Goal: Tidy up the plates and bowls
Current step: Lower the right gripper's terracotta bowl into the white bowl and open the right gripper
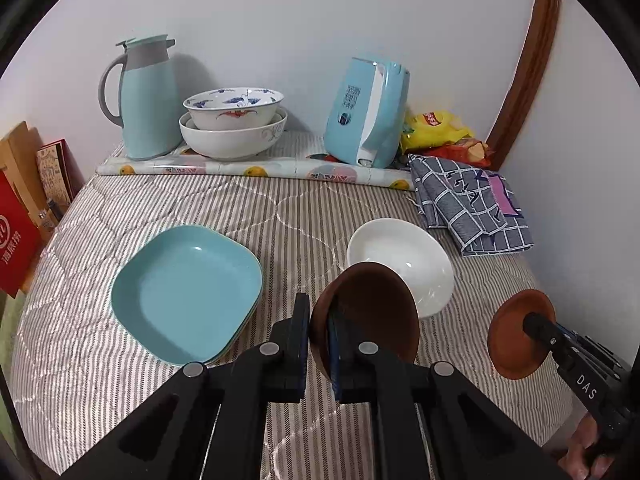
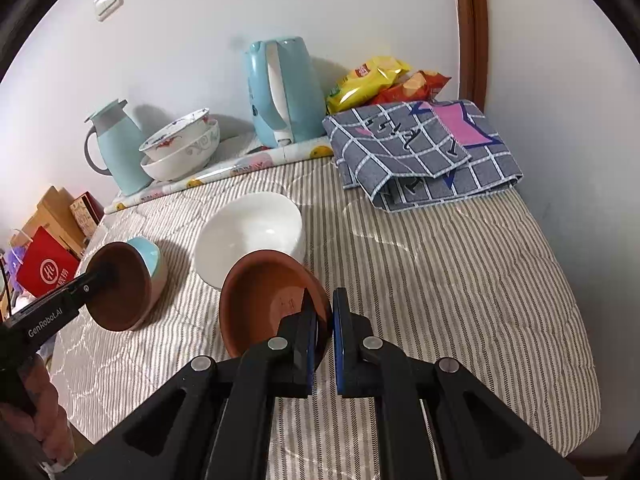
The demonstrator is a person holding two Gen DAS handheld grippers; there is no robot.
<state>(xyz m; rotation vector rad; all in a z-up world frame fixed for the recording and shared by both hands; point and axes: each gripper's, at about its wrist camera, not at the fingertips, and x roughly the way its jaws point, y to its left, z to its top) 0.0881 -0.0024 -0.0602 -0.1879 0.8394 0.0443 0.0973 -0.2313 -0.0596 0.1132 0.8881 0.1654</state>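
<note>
The left gripper [image 1: 320, 344] is pinching the rim of a round brown clay saucer [image 1: 368, 312], jaws closed tight on it, holding it tilted above the striped quilted cover [image 1: 304, 216]. The right gripper [image 2: 324, 328] is clamping a second brown clay saucer [image 2: 268, 300] the same way. Just behind both, a plain white ceramic bowl [image 1: 400, 260] is sitting on the cover, with stacked square turquoise plates [image 1: 188, 292] lying to its left.

A bed [image 2: 460, 280] with a grey-and-white striped quilted cover fills a corner between plain white walls [image 1: 280, 20]. A brown wooden frame [image 2: 472, 32] rises at the right. A white light switch [image 2: 107, 1] sits high on the wall.
</note>
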